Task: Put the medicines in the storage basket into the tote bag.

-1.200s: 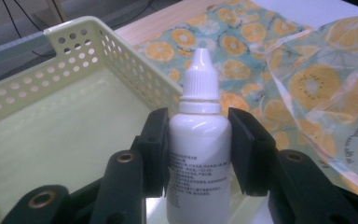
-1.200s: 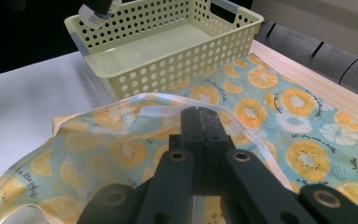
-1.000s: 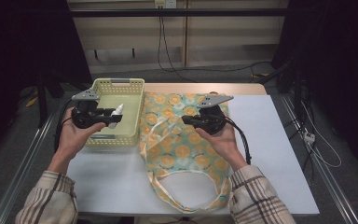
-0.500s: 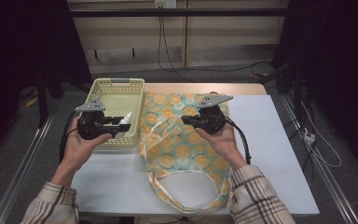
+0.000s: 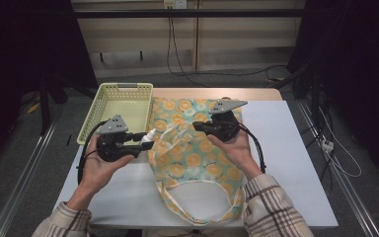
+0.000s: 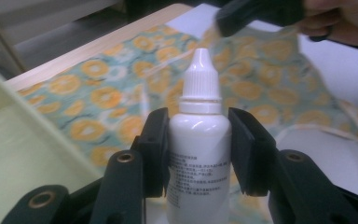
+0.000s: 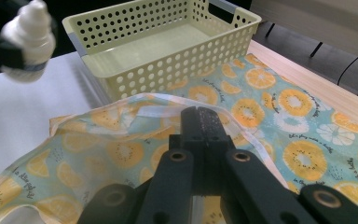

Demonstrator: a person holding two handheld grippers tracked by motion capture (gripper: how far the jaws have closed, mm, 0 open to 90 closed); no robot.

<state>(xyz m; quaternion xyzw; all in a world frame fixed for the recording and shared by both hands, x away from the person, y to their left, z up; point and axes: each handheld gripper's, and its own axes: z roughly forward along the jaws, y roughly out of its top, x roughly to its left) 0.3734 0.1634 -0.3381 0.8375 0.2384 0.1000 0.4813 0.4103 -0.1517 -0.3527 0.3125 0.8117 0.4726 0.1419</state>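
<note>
Bottle: a white dropper bottle with a ribbed conical cap sat clamped between the pads of the left gripper, squeezed at its shoulder with printed text on its body below.
Bottle axis: its long axis ran along the jaws, nozzle leading; in the high view it lay roughly level, tip pointing towards the bag.
Bottle place: held clear of the table, at the near right corner of the basket and just short of the bag's left edge.
Left jaws: partly closed, pressing on both sides of the bottle.
Right gripper: jaws fully closed; in the right gripper view they pinched a white-edged fold of the bag's mouth, lifting the cloth a little, though the pinch itself was likely hidden under the pads.
Bag: a cloth tote bag printed with orange slices on pale green lay flat, its loop handle towards the person.
Basket: a pale yellow-green perforated basket stood to the bag's left.
Surface: a white table top with a bare wood strip along its far edge.
Room: dim, with dark curtains at both sides, a pale wall behind, cables on the grey floor.
</note>
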